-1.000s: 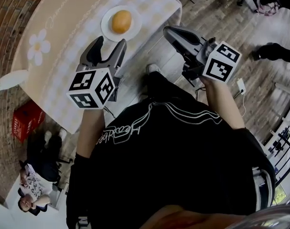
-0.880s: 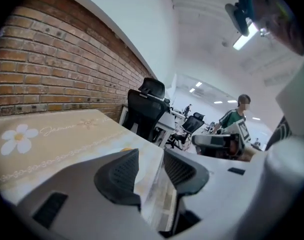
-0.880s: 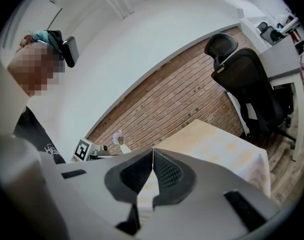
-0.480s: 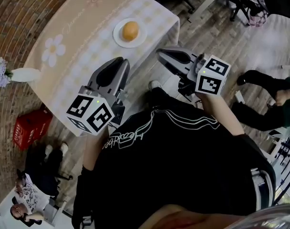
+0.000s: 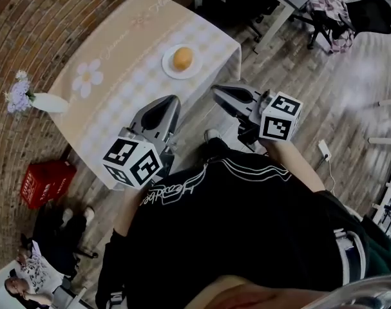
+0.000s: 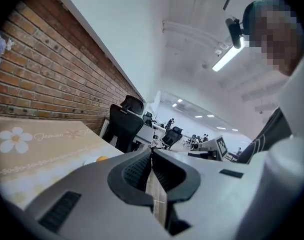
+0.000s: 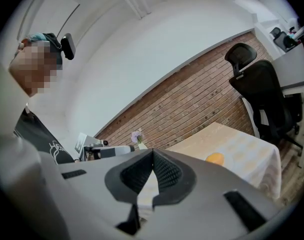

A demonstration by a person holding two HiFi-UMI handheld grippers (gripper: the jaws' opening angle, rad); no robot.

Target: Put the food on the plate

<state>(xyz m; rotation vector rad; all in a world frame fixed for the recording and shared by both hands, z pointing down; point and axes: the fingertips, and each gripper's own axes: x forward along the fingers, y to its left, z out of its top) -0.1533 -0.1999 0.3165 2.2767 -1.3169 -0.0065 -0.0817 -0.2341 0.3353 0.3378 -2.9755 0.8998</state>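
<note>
A round orange bun (image 5: 183,58) lies on a white plate (image 5: 170,69) near the front right corner of the table with the beige cloth (image 5: 111,89). The bun (image 7: 215,158) also shows in the right gripper view, and a sliver of it (image 6: 101,158) in the left gripper view. My left gripper (image 5: 171,99) hangs off the table's near edge, short of the plate, jaws shut with nothing between them. My right gripper (image 5: 215,90) is over the floor to the right of the table, also shut and empty.
A white vase with pale flowers (image 5: 34,99) stands at the table's left end. A red crate (image 5: 46,182) sits on the floor by the brick wall. Black office chairs (image 7: 264,96) stand beyond the table. People sit at lower left (image 5: 34,272).
The left gripper's jaws have gone from wide open to shut. Both grippers have drawn back from the table, and the plate with the bun now sits farther away.
</note>
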